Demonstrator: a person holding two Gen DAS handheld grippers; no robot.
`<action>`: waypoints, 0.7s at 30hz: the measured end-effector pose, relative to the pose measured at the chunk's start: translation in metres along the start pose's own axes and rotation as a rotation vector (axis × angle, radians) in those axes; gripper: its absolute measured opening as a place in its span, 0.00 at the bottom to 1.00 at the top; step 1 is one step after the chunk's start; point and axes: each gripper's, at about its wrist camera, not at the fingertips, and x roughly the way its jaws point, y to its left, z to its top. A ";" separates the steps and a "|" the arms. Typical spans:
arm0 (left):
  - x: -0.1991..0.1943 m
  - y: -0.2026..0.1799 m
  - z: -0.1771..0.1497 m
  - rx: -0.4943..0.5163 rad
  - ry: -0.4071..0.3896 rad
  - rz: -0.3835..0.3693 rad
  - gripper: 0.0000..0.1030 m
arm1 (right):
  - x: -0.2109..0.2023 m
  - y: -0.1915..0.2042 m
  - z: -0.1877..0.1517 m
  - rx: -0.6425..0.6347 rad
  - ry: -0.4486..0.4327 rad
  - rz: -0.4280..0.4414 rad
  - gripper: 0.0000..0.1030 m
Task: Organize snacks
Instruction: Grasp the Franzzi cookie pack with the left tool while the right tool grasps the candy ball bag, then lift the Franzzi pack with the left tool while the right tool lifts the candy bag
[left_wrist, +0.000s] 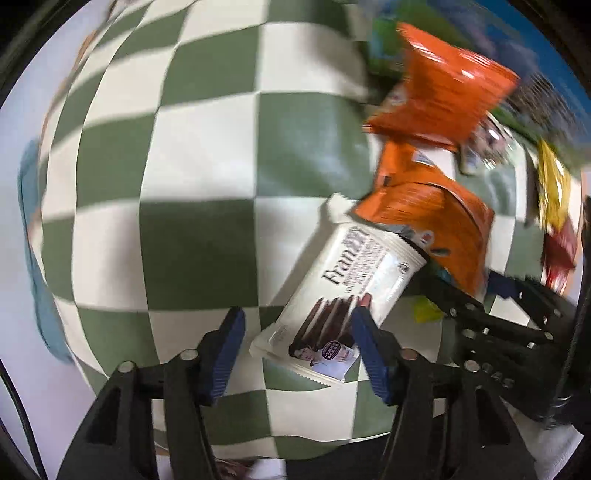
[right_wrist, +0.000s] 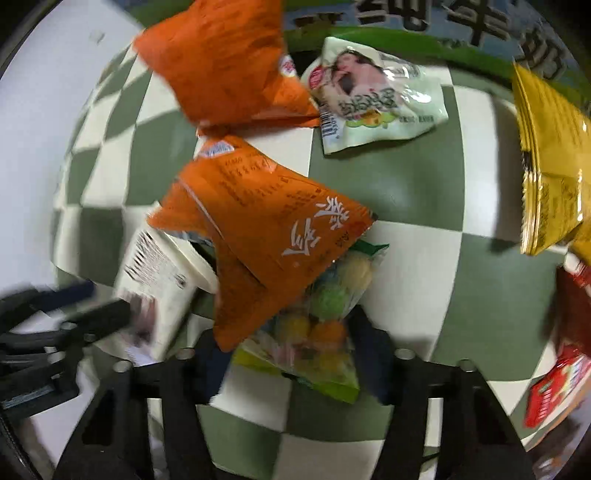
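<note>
Your left gripper (left_wrist: 297, 354) has its jaws apart, the white wafer pack (left_wrist: 343, 295) lying between them untouched. Your right gripper (right_wrist: 295, 354) clamps the clear candy bag (right_wrist: 325, 325); orange packets (right_wrist: 266, 229) lie beyond.

The left tongs (left_wrist: 297, 334), black with blue ribbed pads, point straight down, jaws partly apart. The right tongs (right_wrist: 295, 350), also black, point steeply down; their tips are hidden, so their grip is unclear.
</note>
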 end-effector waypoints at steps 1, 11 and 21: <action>-0.001 -0.007 0.003 0.037 0.002 0.003 0.59 | -0.002 0.001 -0.004 -0.021 -0.006 -0.005 0.54; 0.032 -0.078 0.019 0.254 0.070 0.206 0.60 | -0.010 -0.036 -0.043 0.026 0.041 0.011 0.55; 0.033 -0.001 0.006 -0.221 0.084 -0.052 0.59 | -0.008 -0.035 -0.060 0.069 0.040 0.087 0.57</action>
